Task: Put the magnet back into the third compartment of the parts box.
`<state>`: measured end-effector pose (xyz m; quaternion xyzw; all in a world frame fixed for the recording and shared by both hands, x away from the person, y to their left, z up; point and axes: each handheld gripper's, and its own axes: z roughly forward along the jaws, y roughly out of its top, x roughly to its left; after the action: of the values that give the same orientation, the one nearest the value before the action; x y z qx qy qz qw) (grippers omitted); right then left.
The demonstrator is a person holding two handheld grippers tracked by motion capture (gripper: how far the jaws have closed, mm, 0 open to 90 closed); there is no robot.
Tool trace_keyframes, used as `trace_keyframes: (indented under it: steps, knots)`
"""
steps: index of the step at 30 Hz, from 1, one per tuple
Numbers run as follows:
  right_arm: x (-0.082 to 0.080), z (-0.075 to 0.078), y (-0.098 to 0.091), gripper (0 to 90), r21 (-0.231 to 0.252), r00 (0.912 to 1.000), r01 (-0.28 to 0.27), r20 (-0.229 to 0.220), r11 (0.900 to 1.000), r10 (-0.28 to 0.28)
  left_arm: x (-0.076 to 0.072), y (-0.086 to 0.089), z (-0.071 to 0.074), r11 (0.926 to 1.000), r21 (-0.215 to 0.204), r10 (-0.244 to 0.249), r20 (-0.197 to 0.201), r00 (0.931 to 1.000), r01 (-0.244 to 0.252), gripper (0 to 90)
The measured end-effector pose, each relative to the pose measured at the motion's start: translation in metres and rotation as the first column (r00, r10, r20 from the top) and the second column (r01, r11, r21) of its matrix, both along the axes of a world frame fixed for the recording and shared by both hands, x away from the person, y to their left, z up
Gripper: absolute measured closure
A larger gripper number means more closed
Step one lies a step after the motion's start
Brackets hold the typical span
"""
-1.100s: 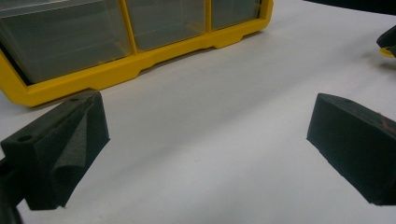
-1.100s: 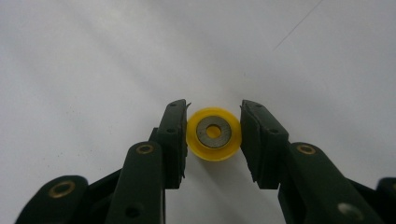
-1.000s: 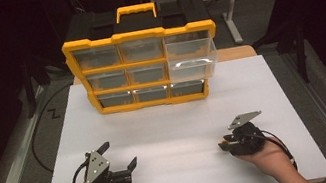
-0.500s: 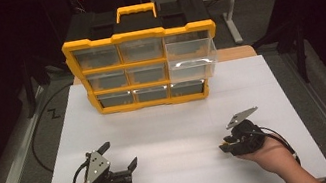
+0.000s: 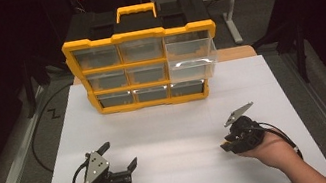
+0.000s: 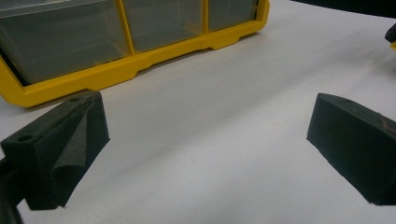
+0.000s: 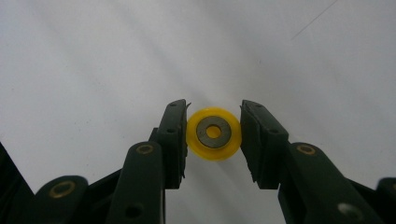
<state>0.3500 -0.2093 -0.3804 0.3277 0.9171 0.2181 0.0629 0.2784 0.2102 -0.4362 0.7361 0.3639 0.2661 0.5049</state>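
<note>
White tabletop (image 5: 171, 120) fills most of the high view; the yellow drawer organizer (image 5: 144, 69) stands at upper centre of the frame, its upper-right clear drawer (image 5: 191, 58) pulled out toward me, the other drawers flush. My left claw (image 5: 119, 157) sits at lower left of the high view, jaws spread wide, nothing between them; in the left gripper view its two pads frame bare tabletop, with the organizer's bottom row in the upper left of that frame. My right claw (image 7: 213, 135) is at lower right of the high view, well apart from the organizer. In the right gripper view a small yellow ring with a dark washer-like centre (image 7: 213, 133) sits between its jaws at centre frame. The left jaw looks to be touching the ring; a thin gap shows at the right jaw, so it's narrowed around the ring but I can't tell if the grip is firm, or whether the ring is lifted off the tabletop. Progress, my read: drawer open and ready, ring located and bracketed. Left to do: close fully, lift, carry up-frame to the open drawer, drop in, probably push the drawer shut. Early stage.
</note>
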Motion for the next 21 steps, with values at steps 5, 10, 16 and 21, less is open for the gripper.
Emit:
trace_keyframes:
  steps: [5,10,16,21]
  knots:
    - [0.002,0.003,0.003,65.1,-0.029,0.9997,-0.019,-0.018,0.9994,0.019,0.000,0.001,0.000,1.0000,-0.003,0.000,0.002,1.0000,0.000,0.1]
    - [0.003,0.004,0.007,65.2,-0.048,0.9989,-0.039,-0.026,0.9981,0.038,0.000,0.001,0.000,1.0000,-0.004,-0.002,0.005,1.0000,0.002,0.1]
    - [0.005,0.005,0.010,65.2,-0.070,0.9979,-0.056,-0.037,0.9960,0.053,0.000,0.001,0.000,1.0000,-0.002,-0.002,0.002,1.0000,0.002,0.1]
    - [0.007,0.007,0.010,65.2,-0.063,0.9974,-0.058,-0.046,0.9964,0.055,0.000,0.001,0.000,1.0000,-0.006,-0.004,0.008,1.0000,0.004,0.1]
